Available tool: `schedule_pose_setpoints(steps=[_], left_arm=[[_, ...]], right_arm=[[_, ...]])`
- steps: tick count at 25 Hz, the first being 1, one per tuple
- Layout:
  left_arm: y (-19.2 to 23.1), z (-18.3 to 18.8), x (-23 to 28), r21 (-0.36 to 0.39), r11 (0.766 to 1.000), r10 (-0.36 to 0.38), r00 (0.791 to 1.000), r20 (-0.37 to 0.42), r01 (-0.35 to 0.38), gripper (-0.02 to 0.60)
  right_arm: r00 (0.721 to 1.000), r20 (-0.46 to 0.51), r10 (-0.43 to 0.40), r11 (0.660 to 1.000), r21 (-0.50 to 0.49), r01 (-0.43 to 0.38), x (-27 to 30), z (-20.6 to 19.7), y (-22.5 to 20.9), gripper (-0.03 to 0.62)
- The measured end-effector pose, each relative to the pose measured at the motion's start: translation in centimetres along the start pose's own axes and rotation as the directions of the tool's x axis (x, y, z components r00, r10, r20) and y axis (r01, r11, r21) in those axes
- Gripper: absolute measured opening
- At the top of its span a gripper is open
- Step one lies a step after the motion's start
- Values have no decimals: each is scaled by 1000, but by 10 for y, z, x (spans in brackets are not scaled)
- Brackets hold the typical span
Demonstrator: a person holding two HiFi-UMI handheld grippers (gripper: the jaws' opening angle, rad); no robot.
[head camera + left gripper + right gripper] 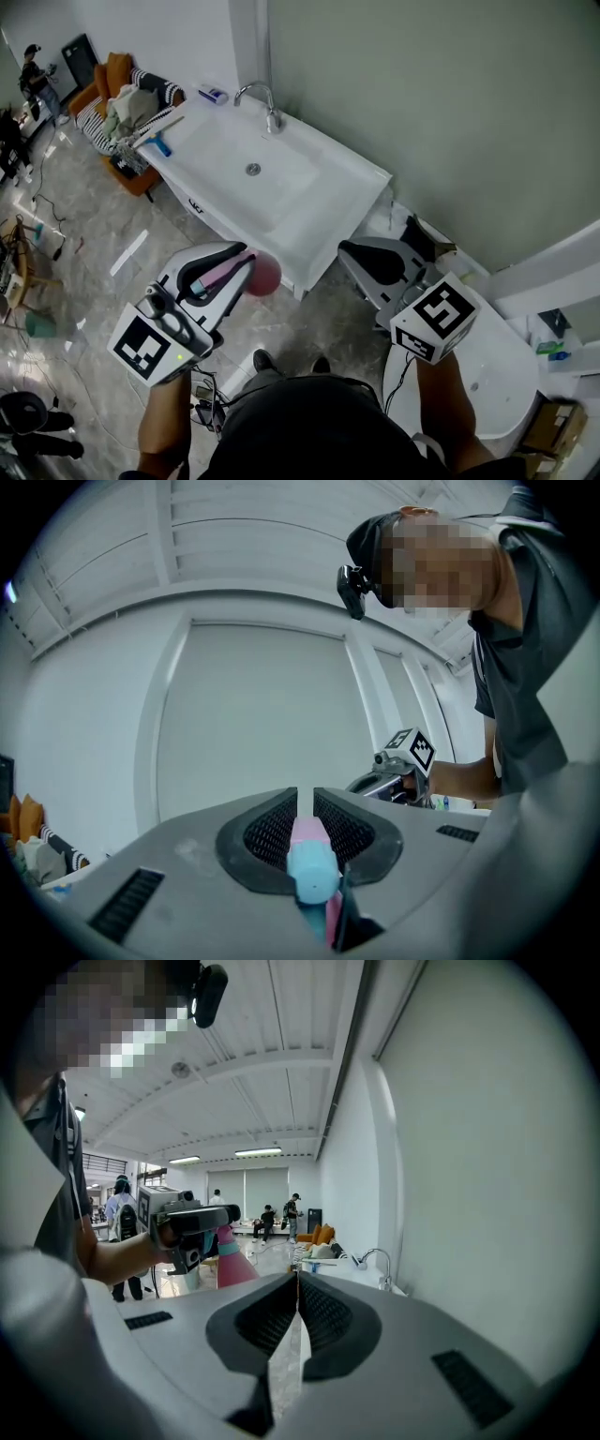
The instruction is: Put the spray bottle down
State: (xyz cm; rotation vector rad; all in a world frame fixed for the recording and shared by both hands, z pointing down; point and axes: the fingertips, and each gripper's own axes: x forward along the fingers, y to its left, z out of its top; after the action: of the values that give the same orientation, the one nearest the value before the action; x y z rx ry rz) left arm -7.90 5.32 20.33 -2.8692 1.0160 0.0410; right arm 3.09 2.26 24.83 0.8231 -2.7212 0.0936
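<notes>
The bottle (265, 275) is gripped in the left tongs (244, 262) and held in the air, just short of the bench's (319, 202) near edge. The right tongs (296, 1288) are clenched on nothing.

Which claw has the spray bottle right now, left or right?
The left claw, clamped on the pink spray bottle; the right claw is shut on nothing.
</notes>
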Motion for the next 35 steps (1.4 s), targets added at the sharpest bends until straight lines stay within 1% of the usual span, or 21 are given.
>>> schedule_pose_setpoints(steps=[6, 12, 16, 19, 23, 28, 35], left_arm=[[22, 3, -8, 9, 997, -82, 997, 14, 81, 52], [46, 1, -24, 2, 992, -128, 991, 35, 128, 52], [56, -3, -30, -5, 989, -147, 988, 41, 148, 52], [66, -6, -24, -12, 989, -145, 988, 45, 146, 52], [77, -13, -7, -20, 991, -129, 991, 34, 130, 52], [84, -16, 20, -26, 995, -96, 995, 4, 97, 52], [103, -20, 61, -23, 1000, -19, 1000, -8, 19, 52]], right_arm=[[996, 3, -91, 996, 19, 91, 14, 8, 3, 9], [991, -6, -137, 990, 19, 137, 37, 14, 18, 9], [989, -18, -150, 989, 14, 150, 45, 17, 24, 9], [988, -29, -150, 989, 15, 150, 51, 16, 17, 9], [990, -33, -135, 990, 27, 135, 58, 12, -4, 9], [995, -29, -93, 995, 35, 94, 65, 11, -38, 9], [1000, -25, -8, 1000, 9, 8, 80, 17, -86, 9]])
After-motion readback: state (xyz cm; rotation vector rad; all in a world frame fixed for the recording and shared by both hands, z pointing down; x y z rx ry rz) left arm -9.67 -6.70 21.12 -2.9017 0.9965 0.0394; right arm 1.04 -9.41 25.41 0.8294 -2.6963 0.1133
